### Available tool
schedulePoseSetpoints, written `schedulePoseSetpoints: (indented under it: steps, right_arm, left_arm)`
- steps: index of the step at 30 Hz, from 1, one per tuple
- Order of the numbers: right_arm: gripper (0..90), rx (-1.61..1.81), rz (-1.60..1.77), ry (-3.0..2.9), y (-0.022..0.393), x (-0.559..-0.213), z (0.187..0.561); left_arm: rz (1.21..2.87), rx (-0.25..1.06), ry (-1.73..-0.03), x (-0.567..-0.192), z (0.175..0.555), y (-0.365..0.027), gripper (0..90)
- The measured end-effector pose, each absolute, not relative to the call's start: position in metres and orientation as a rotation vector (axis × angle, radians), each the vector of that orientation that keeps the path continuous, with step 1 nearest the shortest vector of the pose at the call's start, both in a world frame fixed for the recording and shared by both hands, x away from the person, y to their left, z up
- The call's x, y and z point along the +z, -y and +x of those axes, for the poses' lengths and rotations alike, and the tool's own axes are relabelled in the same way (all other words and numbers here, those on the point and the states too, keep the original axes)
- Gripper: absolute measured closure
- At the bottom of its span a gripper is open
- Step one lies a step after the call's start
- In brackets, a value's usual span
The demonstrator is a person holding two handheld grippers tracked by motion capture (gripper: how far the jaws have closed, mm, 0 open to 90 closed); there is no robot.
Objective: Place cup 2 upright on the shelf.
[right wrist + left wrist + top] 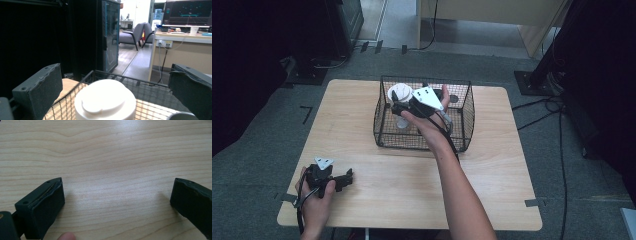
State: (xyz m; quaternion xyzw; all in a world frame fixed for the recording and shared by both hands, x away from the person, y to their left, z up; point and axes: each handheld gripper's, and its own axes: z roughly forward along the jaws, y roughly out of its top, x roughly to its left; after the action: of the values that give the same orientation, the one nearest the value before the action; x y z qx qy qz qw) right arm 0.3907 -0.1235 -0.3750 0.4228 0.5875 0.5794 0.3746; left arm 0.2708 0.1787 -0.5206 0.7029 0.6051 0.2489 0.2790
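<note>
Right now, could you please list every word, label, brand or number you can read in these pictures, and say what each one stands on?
No text is readable in any of the three views.
White plastic lidded cup in the black wire basket: its lid bears raised shapes, but no lettering shows.
Dark monitor screen on the far desk: faint coloured lines, too small and blurred to read.
Light wooden table: plain grain, no markings.

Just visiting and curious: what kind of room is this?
Likely an office or lab: a desk with a monitor, grey chairs, and a wooden table bearing a wire basket.
</note>
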Motion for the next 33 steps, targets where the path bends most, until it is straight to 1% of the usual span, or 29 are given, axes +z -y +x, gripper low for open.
schedulePoseSetpoints:
  steps: [11,33]
  right_arm:
    - [0.0,1.467,1.068,-1.503,0.149,-0.380,0.370]
    - [0.0,1.423,1.068,-1.494,0.185,-0.397,0.340]
  left_arm:
    - [1.886,0.667,-1.624,-0.521,0.271,-0.178,0.0]
    - [1.886,0.668,-1.623,-0.521,0.271,-0.178,0.0]
